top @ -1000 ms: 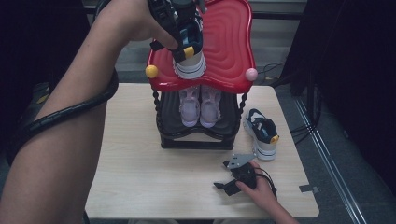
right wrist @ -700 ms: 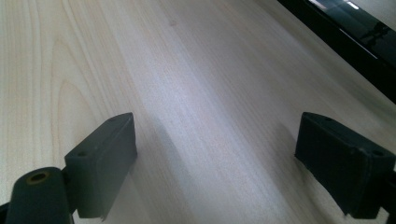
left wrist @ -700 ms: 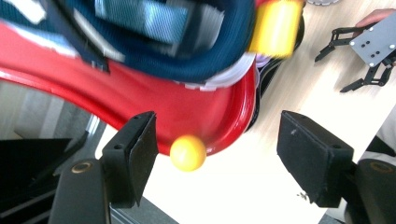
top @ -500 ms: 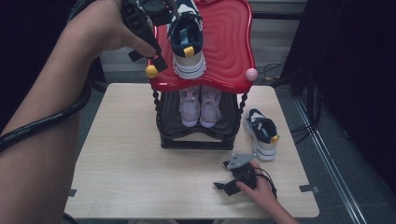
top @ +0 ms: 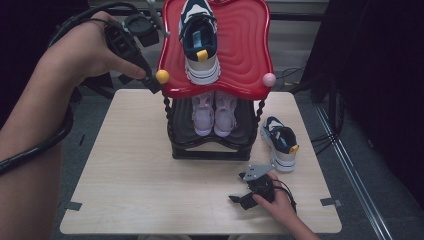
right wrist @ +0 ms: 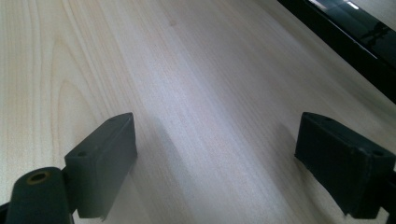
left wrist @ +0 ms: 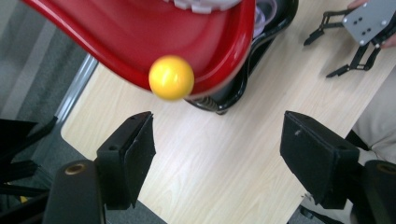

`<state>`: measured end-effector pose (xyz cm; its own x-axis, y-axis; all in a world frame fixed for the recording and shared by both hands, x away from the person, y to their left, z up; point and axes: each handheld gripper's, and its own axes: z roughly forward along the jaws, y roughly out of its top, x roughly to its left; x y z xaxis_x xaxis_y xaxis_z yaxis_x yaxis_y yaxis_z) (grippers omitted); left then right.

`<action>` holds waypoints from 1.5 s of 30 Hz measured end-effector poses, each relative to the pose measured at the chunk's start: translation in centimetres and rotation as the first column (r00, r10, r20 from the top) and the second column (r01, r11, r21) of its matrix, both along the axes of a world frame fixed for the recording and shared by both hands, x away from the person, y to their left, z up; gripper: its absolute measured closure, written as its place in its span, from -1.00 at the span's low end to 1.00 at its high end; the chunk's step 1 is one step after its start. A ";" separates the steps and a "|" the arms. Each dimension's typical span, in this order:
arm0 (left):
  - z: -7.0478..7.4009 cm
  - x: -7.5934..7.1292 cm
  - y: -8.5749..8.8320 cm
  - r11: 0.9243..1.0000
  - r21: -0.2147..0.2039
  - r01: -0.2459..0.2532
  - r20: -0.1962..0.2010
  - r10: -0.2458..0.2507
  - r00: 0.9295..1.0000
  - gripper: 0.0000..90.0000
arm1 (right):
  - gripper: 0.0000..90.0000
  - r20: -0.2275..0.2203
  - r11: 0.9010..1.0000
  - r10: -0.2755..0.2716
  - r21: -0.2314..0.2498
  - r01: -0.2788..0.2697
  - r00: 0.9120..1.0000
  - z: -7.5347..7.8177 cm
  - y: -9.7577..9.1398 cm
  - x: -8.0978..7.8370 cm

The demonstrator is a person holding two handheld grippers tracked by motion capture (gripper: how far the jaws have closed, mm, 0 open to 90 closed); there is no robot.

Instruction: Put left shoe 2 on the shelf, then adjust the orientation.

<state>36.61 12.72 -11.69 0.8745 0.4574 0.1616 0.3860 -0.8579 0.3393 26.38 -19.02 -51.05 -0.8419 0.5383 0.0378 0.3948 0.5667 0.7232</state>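
Note:
A navy and white sneaker (top: 200, 42) lies on the red top (top: 240, 50) of a black shoe rack. Its match (top: 280, 142) stands on the table to the right of the rack. My left gripper (top: 151, 84) hangs open at the rack's front left corner, beside the yellow knob (top: 162, 76). In the left gripper view the left gripper (left wrist: 217, 126) holds nothing, with the yellow knob (left wrist: 171, 77) just above its jaws. My right gripper (top: 239, 188) rests open on the table in front of the rack, and the right gripper (right wrist: 215, 135) has bare wood between its jaws.
A pair of pale pink shoes (top: 214, 112) sits on the rack's lower shelf. A pink knob (top: 269, 79) marks the red top's front right corner. The wooden table (top: 130, 175) has free room left of and in front of the rack. Cables lie on the floor at right.
My left gripper has drawn back to the left and downward from the sneaker on the red top, which stays put. The right gripper has not moved.

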 end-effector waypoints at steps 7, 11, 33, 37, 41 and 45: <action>-1.6 0.0 1.5 1.000 -0.006 -0.019 -0.027 0.019 0.999 -0.42 | -0.74 0.000 1.000 0.000 0.000 0.000 1.000 0.0 0.0 0.0; -2.5 -0.2 2.3 1.000 -0.007 -0.029 -0.039 0.028 0.999 -0.42 | -0.74 0.000 1.000 0.000 0.000 0.000 1.000 0.0 0.0 0.0; -9.1 -1.1 5.6 0.999 -0.008 -0.053 -0.119 0.051 0.992 -0.42 | -0.74 -0.001 1.000 0.000 -0.002 0.000 1.000 0.0 0.0 0.0; -10.4 -1.3 5.8 0.998 -0.007 -0.060 -0.125 0.059 0.990 -0.42 | -0.74 -0.001 1.000 0.000 -0.002 0.000 1.000 0.0 0.0 0.0; -11.5 -1.3 6.1 0.998 -0.019 -0.054 -0.134 0.051 0.990 -0.42 | -0.74 0.000 1.000 -0.001 0.000 0.001 1.000 0.0 0.0 0.0; -12.7 -1.3 6.2 0.999 -0.020 -0.042 -0.135 0.039 0.990 -0.42 | -0.74 0.000 1.000 -0.001 0.000 0.001 1.000 0.0 0.0 0.0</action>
